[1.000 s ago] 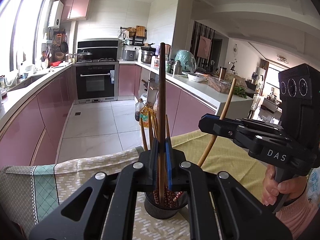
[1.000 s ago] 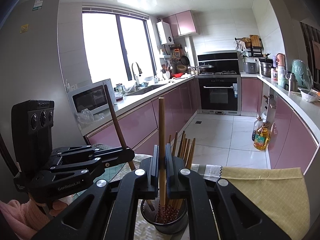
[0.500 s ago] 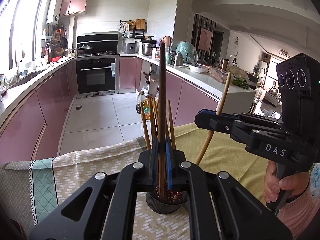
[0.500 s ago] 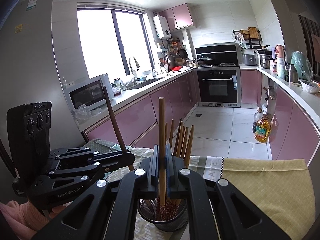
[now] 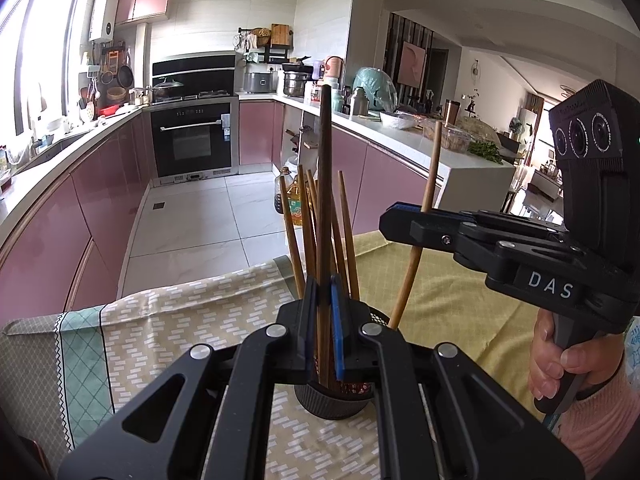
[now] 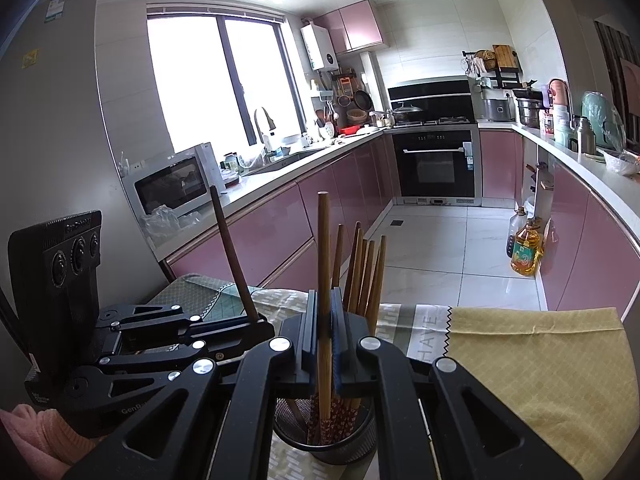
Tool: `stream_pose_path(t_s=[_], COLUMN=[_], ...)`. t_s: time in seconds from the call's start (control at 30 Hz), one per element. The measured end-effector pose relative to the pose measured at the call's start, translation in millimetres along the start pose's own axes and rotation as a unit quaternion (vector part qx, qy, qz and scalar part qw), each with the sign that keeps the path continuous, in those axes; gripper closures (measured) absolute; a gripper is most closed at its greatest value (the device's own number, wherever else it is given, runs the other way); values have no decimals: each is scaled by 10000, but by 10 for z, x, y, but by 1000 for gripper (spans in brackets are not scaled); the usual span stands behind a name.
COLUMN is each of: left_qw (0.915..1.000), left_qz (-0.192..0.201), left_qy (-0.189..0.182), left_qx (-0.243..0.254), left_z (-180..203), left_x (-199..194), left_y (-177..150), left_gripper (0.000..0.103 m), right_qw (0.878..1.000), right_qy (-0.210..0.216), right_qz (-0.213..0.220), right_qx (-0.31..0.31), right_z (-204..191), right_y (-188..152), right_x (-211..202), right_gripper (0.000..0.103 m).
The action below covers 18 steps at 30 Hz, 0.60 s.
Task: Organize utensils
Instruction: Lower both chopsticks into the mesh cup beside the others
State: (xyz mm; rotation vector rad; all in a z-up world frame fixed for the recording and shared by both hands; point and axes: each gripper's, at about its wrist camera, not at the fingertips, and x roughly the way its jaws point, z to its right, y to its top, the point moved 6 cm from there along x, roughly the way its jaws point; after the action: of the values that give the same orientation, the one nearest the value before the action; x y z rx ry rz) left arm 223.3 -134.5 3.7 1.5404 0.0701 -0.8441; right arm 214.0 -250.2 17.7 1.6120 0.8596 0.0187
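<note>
A black mesh cup [image 5: 332, 404] on the table holds several wooden chopsticks [image 5: 304, 216]. My left gripper [image 5: 324, 292] is shut on a dark brown chopstick [image 5: 325, 184], held upright with its lower end inside the cup. At the right of this view, my right gripper [image 5: 400, 220] is shut on a light wooden chopstick [image 5: 434, 168] that slants down to the cup's rim. In the right wrist view, the right gripper [image 6: 325, 308] grips that light chopstick [image 6: 323, 240] above the cup [image 6: 344, 448]. The left gripper [image 6: 260, 324] and its dark chopstick [image 6: 228, 248] are at the left.
The table carries a yellow cloth [image 5: 440, 280] and a patterned beige and green cloth [image 5: 180, 320]. A hand in a pink sleeve [image 5: 560, 360] holds the right gripper. Beyond the table lie a tiled floor, pink cabinets [image 6: 280, 232] and an oil bottle [image 6: 526, 254].
Both grippers stay shut on their chopsticks. The right gripper has sunk slightly over the cup. The left view has tipped a little, and more of the chopsticks in the cup show.
</note>
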Motion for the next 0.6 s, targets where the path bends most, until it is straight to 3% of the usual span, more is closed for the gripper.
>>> stream_pose_path(t_s=[0.6], left_qw=[9994], left_qz=[-345], left_qy=[5], left_qx=[-89], left_z=[-68], left_x=[259], left_y=[-81], left_gripper=[96], right_qw=[9994], right_qy=[-46], right_qz=[-274], right_qx=[189], right_z=[99], right_y=[-77], right_x=[297], right_gripper=[98])
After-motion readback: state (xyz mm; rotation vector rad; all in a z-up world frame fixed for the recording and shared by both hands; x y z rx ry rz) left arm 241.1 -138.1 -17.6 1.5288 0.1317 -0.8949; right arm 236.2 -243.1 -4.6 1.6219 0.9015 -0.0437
